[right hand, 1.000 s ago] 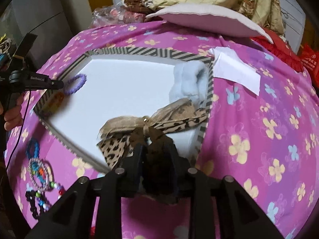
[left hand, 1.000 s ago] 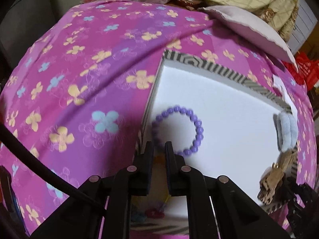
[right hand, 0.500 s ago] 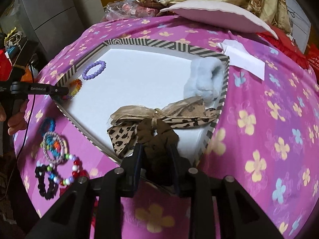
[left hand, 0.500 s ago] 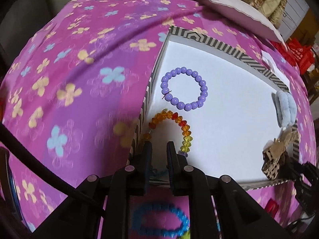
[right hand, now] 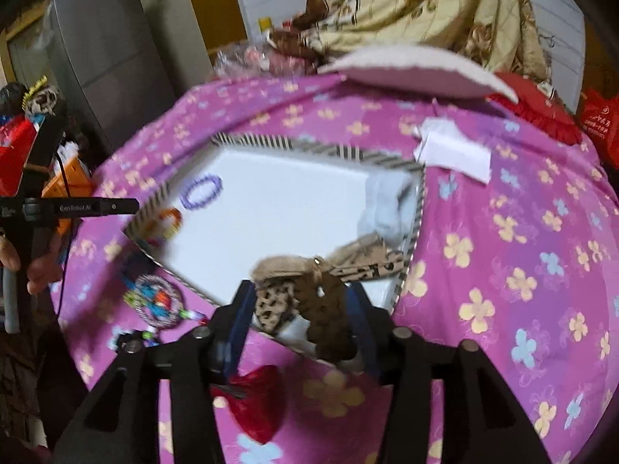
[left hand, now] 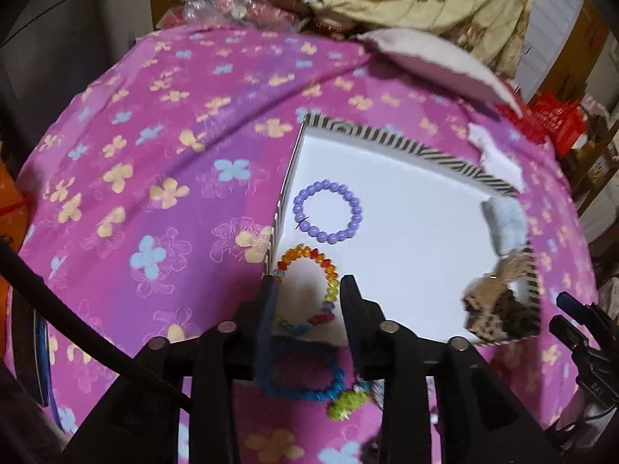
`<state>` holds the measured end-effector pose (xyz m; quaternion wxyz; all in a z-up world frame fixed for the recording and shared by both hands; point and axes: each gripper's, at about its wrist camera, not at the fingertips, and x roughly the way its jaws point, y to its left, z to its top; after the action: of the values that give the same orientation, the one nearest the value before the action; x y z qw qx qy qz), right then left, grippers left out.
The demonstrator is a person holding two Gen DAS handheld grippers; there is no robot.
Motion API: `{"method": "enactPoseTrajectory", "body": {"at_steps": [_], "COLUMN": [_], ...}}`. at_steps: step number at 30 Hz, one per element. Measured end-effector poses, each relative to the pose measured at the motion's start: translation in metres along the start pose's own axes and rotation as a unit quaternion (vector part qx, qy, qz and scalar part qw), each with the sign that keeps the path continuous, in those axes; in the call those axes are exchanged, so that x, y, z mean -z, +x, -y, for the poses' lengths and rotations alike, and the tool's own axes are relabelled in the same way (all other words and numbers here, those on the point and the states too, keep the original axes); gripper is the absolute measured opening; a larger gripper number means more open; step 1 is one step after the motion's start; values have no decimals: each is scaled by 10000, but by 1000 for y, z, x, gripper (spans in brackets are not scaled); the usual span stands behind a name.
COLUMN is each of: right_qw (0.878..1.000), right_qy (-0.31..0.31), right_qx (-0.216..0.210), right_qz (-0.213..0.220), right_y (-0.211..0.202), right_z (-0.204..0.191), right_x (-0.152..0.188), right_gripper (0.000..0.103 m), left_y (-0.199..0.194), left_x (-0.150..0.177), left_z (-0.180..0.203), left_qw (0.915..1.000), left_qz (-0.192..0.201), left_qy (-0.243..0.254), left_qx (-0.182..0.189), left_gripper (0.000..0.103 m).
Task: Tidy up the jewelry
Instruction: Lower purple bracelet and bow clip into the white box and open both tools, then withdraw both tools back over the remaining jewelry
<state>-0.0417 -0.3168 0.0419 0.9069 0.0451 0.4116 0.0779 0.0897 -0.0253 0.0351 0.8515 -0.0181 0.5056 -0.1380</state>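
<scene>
A cluttered room with a grey cabinet and heaped cream bedding frames a surface spread with a pink floral cloth (left hand: 162, 178), and on it sits a shallow striped-rim tray (left hand: 390, 145) with a white floor. Inside, by the left wall, lie a purple bead bracelet (left hand: 328, 210) and, just nearer, a rainbow bead bracelet (left hand: 309, 286); at the far right corner rest a pale blue scrunchie (left hand: 503, 226) and a leopard-print bow (right hand: 278, 301). Off the tray, on the cloth at its near edge, a blue bead bracelet (left hand: 301, 371) and a green trinket (left hand: 348, 400) wait with more loose beadwork.

The left gripper (left hand: 307, 294) hovers with its fingers spread apart, the rainbow bracelet lying between them and apparently free on the tray floor. The right gripper (right hand: 300, 309) likewise has its fingers parted, the brown fabric piece (right hand: 327, 319) of the bow standing in the gap; whether a pad touches it I cannot tell.

The step in hand looks to be leaving both pieces where they lie and fetching the next. Each tool should draw straight back and slightly up, fingers kept wide, so no pad hooks a bead strand or drags the bow over the rim. For the blue bracelet, approach from above and close across one side of the loop rather than its hollow middle
</scene>
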Motion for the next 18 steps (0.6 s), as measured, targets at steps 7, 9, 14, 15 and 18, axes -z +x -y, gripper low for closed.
{"method": "enactPoseTrajectory", "body": {"at_steps": [7, 9, 14, 15, 18], "right_qw": [9994, 9993, 9995, 9995, 9994], "right_qy": [-166, -120, -153, -176, -258], "right_qx": [-22, -82, -158, -161, -190], "right_qz": [311, 353, 244, 208, 141], "right_y": [-35, -43, -47, -45, -44], "right_z": [-30, -34, -46, -48, -55], "right_x": [17, 24, 46, 49, 58], "right_gripper": [58, 58, 58, 58, 58], "left_y": [-36, -42, -50, -51, -52], "left_x": [37, 49, 76, 81, 92], "left_z": [-2, -4, -3, -2, -1], "left_qw": [9998, 9996, 9993, 9994, 9995], "left_qz": [156, 180, 233, 223, 187], "left_qy": [57, 14, -3, 1, -55], "left_qx": [-79, -206, -297, -282, -239], "left_gripper": [39, 39, 39, 39, 39]}}
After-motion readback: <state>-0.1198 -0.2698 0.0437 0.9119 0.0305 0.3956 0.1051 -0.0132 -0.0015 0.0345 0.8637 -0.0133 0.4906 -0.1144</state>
